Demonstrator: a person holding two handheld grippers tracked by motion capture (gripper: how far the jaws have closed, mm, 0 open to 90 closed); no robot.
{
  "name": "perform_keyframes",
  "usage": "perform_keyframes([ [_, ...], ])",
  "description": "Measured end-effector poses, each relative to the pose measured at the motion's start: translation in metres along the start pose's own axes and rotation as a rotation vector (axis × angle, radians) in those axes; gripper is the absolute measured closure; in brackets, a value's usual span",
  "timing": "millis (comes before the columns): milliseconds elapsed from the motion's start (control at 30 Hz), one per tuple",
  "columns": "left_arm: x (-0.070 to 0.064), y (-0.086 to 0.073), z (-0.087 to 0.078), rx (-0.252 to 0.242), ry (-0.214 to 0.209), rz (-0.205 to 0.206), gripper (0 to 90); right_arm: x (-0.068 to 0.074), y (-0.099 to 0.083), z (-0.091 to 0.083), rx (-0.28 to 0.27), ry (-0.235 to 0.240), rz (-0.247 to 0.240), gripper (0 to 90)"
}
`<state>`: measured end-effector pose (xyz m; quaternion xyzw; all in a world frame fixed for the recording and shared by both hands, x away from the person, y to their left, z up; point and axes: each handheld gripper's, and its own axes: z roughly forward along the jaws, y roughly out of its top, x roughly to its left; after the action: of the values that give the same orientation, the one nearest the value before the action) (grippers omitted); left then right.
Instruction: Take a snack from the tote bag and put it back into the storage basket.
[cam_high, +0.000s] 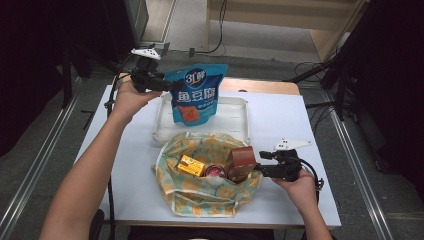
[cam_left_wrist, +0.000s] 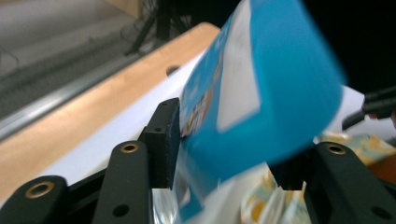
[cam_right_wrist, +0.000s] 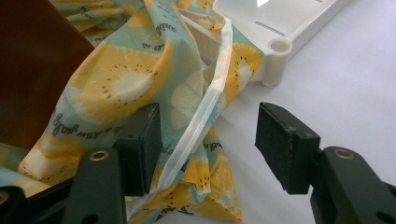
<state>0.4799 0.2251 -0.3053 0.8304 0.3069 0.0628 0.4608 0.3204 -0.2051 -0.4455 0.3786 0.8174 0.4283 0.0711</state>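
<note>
A blue snack pouch (cam_high: 195, 92) hangs upright over the white tray (cam_high: 235, 107), and my left gripper (cam_high: 167, 85) is shut on its left edge. In the left gripper view the pouch (cam_left_wrist: 261, 88) fills the space between the jaws of the left gripper (cam_left_wrist: 229, 156). A fruit-print cloth bag (cam_high: 200, 192) lies open at the table's front. It holds a yellow box (cam_high: 191, 166), a red round item (cam_high: 215, 171) and a brown box (cam_high: 241, 160). My right gripper (cam_high: 258, 169) is open at the bag's right rim. The rim (cam_right_wrist: 196, 126) runs between the right gripper's (cam_right_wrist: 212, 140) jaws.
The white tray's corner (cam_right_wrist: 280, 44) sits just beyond the cloth bag (cam_right_wrist: 116, 84), with the brown box (cam_right_wrist: 32, 60) inside the bag. A white table (cam_high: 285, 125) carries everything, and its wooden strip (cam_high: 260, 86) runs along the far edge. Dark stands and cables surround the table.
</note>
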Motion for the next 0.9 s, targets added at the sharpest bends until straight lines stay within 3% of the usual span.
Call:
perform_keyframes([
  [100,-0.001,-0.009,-0.003,-0.011,0.011,0.013,49.4,0.0,0.0,0.001,0.0,0.002,0.001,41.5],
  [167,0.0,-0.014,-0.004,0.011,0.01,-0.002,49.3,0.0,0.0,0.001,0.002,0.003,0.0,41.5],
  [267,0.0,-0.025,-0.005,0.001,0.018,-0.001,49.6,0.0,0.001,0.002,0.004,0.003,-0.002,41.5],
  [333,0.0,-0.029,-0.003,0.037,0.022,-0.008,49.7,0.0,0.001,0.002,0.004,0.005,-0.003,41.5],
  [400,-0.001,-0.036,-0.002,0.021,0.03,0.002,50.0,-0.001,0.002,0.003,0.003,0.005,-0.005,41.4],
  [533,0.001,-0.047,0.002,0.034,0.034,-0.013,50.2,-0.001,0.004,0.004,0.004,0.006,-0.007,41.5],
  [667,0.006,-0.056,0.01,0.068,0.03,-0.043,50.4,-0.001,0.005,0.005,0.008,0.008,-0.009,41.5],
  [900,0.008,-0.068,0.03,0.096,0.035,-0.04,51.9,-0.001,0.005,0.004,0.005,0.008,-0.009,41.4],
])
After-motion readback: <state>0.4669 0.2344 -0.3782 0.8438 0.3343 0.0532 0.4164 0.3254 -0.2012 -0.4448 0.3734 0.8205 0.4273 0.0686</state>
